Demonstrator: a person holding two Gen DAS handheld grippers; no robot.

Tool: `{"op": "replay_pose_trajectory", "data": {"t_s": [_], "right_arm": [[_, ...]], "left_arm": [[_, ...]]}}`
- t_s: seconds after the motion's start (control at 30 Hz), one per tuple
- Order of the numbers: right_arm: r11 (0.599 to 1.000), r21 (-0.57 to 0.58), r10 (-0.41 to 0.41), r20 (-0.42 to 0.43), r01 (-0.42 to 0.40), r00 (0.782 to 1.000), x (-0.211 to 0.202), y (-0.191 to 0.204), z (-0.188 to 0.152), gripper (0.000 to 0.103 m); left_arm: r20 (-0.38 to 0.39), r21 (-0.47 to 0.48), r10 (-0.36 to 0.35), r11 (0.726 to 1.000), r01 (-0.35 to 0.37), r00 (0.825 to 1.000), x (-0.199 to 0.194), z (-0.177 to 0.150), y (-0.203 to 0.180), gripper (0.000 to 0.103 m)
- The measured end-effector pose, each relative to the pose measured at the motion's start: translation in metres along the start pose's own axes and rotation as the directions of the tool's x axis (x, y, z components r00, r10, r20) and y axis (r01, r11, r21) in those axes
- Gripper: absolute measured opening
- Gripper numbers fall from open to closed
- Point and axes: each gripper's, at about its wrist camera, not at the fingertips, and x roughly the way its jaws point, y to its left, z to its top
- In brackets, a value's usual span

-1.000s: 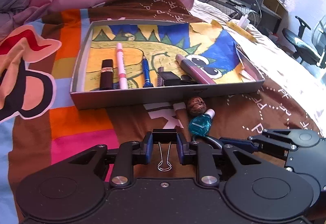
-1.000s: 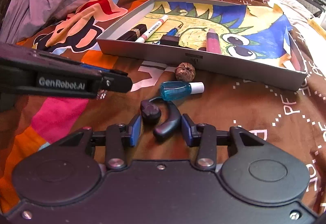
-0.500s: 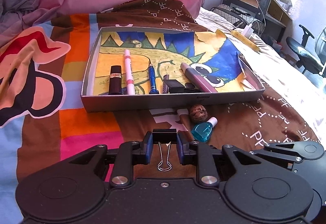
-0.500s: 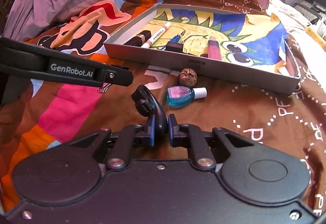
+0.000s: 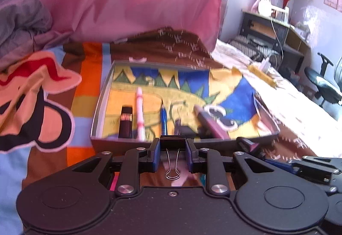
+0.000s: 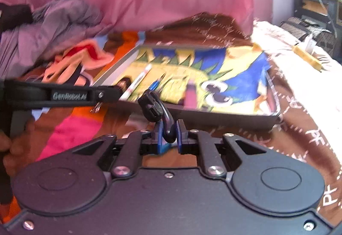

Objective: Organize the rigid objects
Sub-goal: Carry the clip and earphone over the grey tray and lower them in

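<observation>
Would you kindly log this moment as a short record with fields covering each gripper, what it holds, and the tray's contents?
left gripper: shut on binder clip, wire handles hanging down
right gripper: shut on black curved earpiece, lifted off the blanket
tray: grey, shallow, lined with a cartoon drawing
tray contents: lipstick, pink-and-white marker, blue pen, purple tube, side by side
surface: patterned blanket
image quality: motion blur in both views
</observation>
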Motion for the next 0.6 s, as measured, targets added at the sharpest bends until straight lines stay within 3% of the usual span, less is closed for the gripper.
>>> {"op": "replay_pose_trajectory", "data": {"t_s": [0.3,0.6], "right_arm": [[0.993,0.07,-0.102,0.038,0.099,0.994,0.025,-0.043,0.017,0.007],[0.984,-0.024,-0.179,0.019,0.179,0.984,0.075,-0.042,0.025,0.007]], "left_arm": [[0.07,-0.094,0.031,0.995,-0.024,0.997,0.038,0.023,-0.004,0.026],[0.061,-0.058,0.075,0.996,-0.072,0.995,0.077,0.028,-0.002,0.026]]}}
